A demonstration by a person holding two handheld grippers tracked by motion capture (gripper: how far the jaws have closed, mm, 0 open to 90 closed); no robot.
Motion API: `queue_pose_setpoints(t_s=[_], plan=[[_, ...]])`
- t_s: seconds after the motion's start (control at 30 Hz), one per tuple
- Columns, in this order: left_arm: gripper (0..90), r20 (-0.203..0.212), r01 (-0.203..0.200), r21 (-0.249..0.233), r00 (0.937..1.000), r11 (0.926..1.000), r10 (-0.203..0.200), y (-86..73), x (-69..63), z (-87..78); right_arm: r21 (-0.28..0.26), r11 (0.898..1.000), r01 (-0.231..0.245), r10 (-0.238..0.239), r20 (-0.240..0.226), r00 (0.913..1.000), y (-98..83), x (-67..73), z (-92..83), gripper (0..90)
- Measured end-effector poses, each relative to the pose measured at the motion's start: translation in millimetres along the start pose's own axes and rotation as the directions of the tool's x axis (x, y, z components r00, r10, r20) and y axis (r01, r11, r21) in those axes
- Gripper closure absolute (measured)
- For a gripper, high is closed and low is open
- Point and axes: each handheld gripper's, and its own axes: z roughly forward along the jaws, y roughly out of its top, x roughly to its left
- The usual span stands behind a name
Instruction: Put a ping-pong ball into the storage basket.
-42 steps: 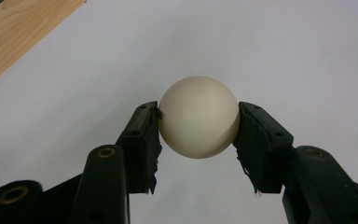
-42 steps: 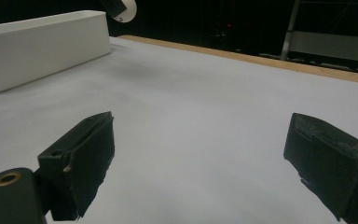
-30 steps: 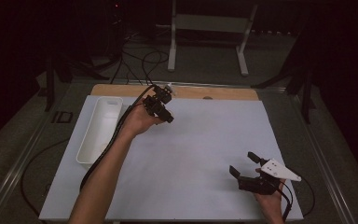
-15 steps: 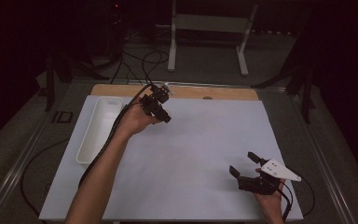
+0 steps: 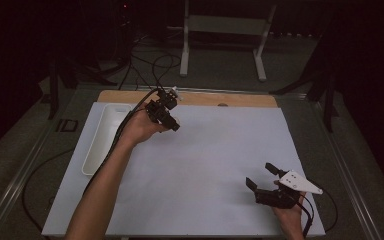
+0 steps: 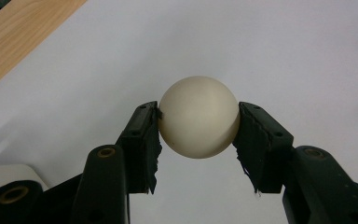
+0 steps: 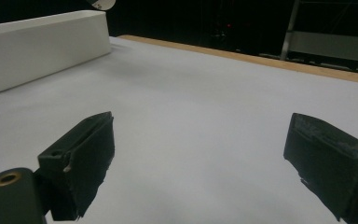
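A cream-white ball [image 6: 199, 116] sits squeezed between the two black pads of my left gripper [image 6: 199, 125], which is shut on it above the white table sheet. In the high view that left gripper [image 5: 172, 124] is held at the far left of the sheet, just right of the white tray [image 5: 105, 137]. My right gripper [image 5: 260, 176] rests near the front right corner with its jaws wide apart. In the right gripper view the right gripper [image 7: 200, 154] has nothing between its pads [image 7: 91, 154].
The long white tray [image 7: 42, 46] lies along the left side of the sheet. A wooden strip [image 5: 240, 99] runs along the far edge. Black cables [image 5: 115, 150] trail from both grippers. A metal stand [image 5: 220, 30] rises on the floor beyond the table.
My left hand has drifted slightly left, toward the tray, with the ball still held. The right hand has not moved.
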Motion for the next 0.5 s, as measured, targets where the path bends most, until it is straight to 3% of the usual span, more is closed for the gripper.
queue_pose_setpoints(t_s=[0.5], plan=[[51.2,-0.003,-0.007,0.006,1.0,1.0,0.007,-3.9,4.6,-9.9,-0.002,1.0,-0.003,0.003,-0.002,1.0,0.0,0.1,0.2,8.4]])
